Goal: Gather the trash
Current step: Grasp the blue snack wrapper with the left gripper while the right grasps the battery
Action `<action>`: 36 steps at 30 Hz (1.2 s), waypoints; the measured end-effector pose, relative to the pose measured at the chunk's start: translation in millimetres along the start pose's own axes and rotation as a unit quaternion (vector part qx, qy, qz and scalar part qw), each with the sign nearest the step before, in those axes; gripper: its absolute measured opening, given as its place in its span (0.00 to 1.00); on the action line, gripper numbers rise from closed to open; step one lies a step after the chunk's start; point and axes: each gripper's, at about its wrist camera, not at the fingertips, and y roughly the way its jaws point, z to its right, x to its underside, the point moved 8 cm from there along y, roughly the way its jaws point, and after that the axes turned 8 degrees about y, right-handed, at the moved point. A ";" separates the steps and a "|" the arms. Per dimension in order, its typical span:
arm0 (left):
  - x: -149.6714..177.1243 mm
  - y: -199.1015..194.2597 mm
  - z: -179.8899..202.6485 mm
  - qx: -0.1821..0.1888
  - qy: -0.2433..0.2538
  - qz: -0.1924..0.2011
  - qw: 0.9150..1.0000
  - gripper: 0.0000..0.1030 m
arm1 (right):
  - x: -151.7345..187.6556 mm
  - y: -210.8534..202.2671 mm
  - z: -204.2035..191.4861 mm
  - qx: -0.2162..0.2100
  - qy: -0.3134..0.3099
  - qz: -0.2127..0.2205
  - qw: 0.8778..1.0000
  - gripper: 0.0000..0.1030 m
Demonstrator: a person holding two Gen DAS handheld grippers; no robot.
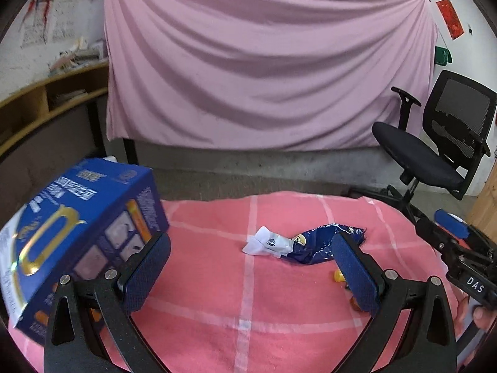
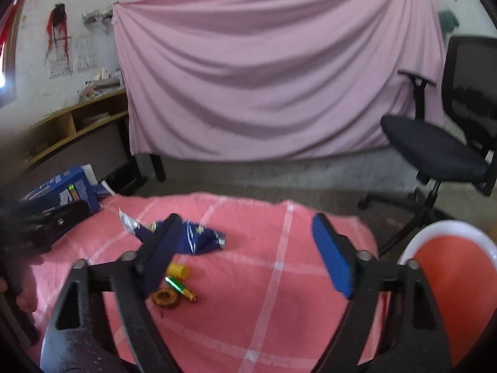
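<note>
A crumpled blue snack wrapper (image 1: pixel 313 245) lies on the pink checked cloth (image 1: pixel 217 295), touching a white scrap of packaging (image 1: pixel 267 244). My left gripper (image 1: pixel 251 267) is open just short of them, with nothing between its pads. In the right wrist view the blue wrapper (image 2: pixel 202 239) lies past the left finger of my right gripper (image 2: pixel 248 248), which is open and empty. Close under that finger sit a yellow cap (image 2: pixel 178 270), a green battery (image 2: pixel 180 289) and a brown coil (image 2: pixel 164 298).
A large blue carton (image 1: pixel 77 233) stands at the table's left edge, against the left gripper's left finger. A red basin with a white rim (image 2: pixel 450 279) sits at the right. A black office chair (image 1: pixel 435 155) stands beyond the table, with a pink sheet (image 1: pixel 264 62) hanging behind it.
</note>
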 end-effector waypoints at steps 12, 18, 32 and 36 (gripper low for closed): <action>-13.3 54.1 8.1 0.084 0.015 -0.071 0.994 0.77 | 16.2 25.3 -8.8 -0.007 -0.021 -0.072 0.997 0.64; -7.4 64.4 17.3 0.138 0.019 -0.116 0.983 0.55 | 19.5 31.5 -7.8 -0.005 -0.021 -0.091 0.996 0.64; 14.1 49.4 54.4 0.146 0.120 -0.155 0.970 0.33 | 25.1 34.4 3.3 -0.006 0.009 -0.119 0.993 0.64; 21.0 54.9 55.9 0.137 0.132 -0.159 0.969 0.33 | 27.0 34.7 1.9 -0.008 0.009 -0.124 0.992 0.64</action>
